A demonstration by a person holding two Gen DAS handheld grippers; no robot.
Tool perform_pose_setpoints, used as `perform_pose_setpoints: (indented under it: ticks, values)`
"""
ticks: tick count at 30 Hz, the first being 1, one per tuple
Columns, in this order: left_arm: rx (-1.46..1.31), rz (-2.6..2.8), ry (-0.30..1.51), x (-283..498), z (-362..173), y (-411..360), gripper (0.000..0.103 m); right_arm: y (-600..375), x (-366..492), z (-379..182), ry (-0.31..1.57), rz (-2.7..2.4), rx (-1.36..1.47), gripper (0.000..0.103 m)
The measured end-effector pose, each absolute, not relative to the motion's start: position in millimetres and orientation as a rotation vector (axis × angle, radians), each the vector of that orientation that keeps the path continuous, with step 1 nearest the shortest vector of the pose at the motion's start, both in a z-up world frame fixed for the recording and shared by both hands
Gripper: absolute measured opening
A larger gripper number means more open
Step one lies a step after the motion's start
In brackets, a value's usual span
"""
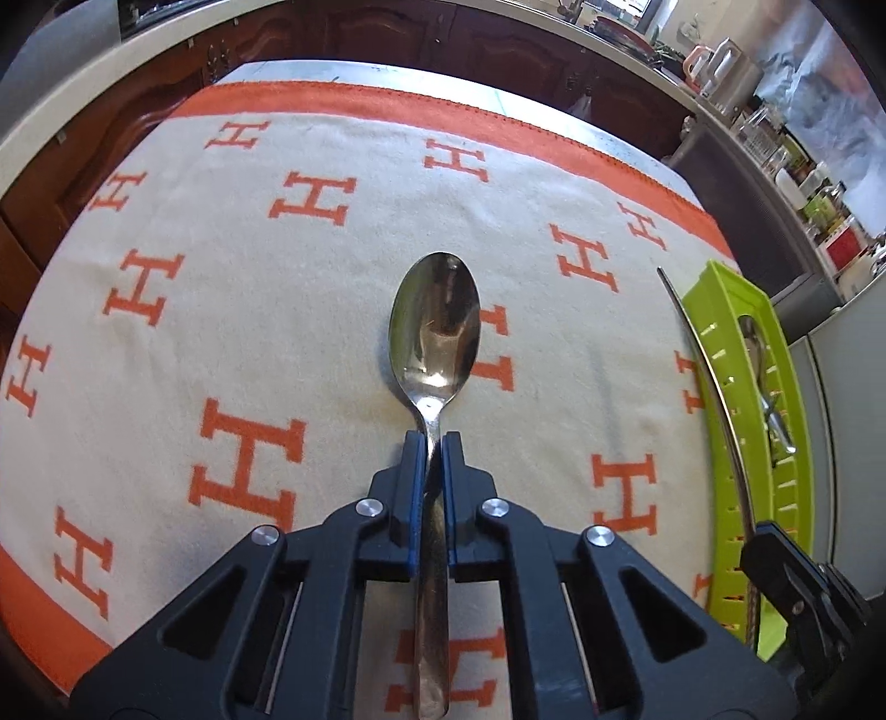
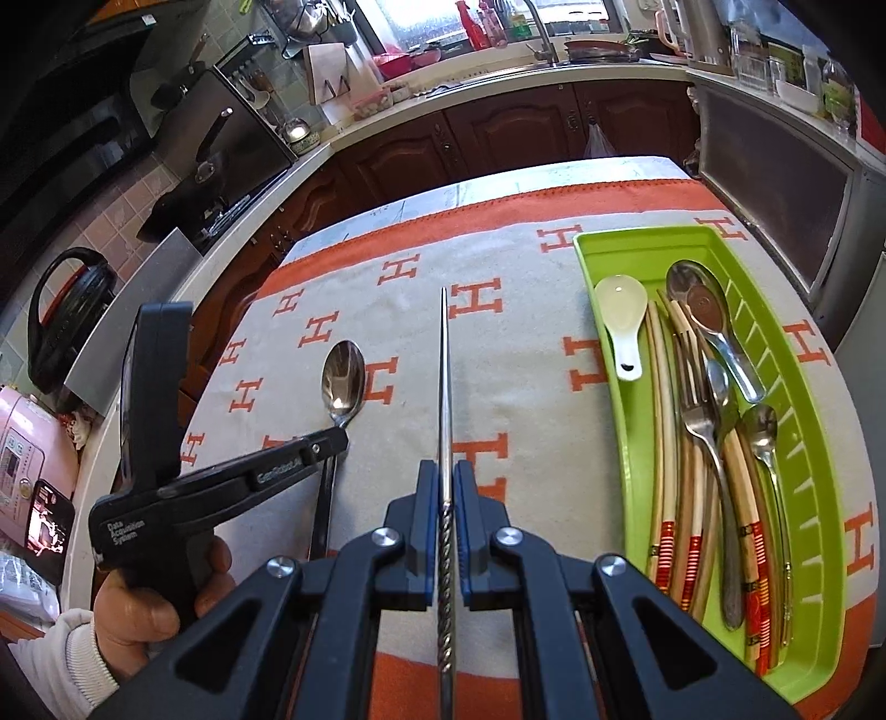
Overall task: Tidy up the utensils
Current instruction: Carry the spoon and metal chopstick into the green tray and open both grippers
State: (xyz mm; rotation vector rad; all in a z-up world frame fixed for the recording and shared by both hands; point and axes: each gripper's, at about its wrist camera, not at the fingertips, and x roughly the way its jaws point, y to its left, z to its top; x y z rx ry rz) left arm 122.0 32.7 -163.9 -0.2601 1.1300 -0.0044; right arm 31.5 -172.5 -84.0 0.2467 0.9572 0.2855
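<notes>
Clamped in my right gripper (image 2: 443, 476) is a metal chopstick (image 2: 444, 376); my left gripper (image 1: 433, 443) grips a spoon (image 1: 434, 321), green tray (image 2: 592, 266) far right.

Both wrist views share tablecloth (image 1: 232, 332)

A home kitchen — wooden cabinets (image 2: 487, 138), sink faucet (image 2: 540, 33), stove with pans (image 2: 210, 166) — around a cloth-covered table (image 2: 387, 310).

Glossy metal spoon (image 1: 434, 327), twisted metal chopstick (image 2: 444, 387), fuzzy woven cloth (image 1: 221, 343), smooth green plastic tray (image 2: 819, 421).
</notes>
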Motion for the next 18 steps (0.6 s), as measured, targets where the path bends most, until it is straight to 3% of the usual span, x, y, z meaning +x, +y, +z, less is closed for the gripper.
perform_pose_setpoints:
  ticks: [18]
  values:
    - [-0.244, -0.084, 1.011, 82, -106, 27, 0.0, -196, 14, -60, 0.876, 0.275, 0.288, 0.005]
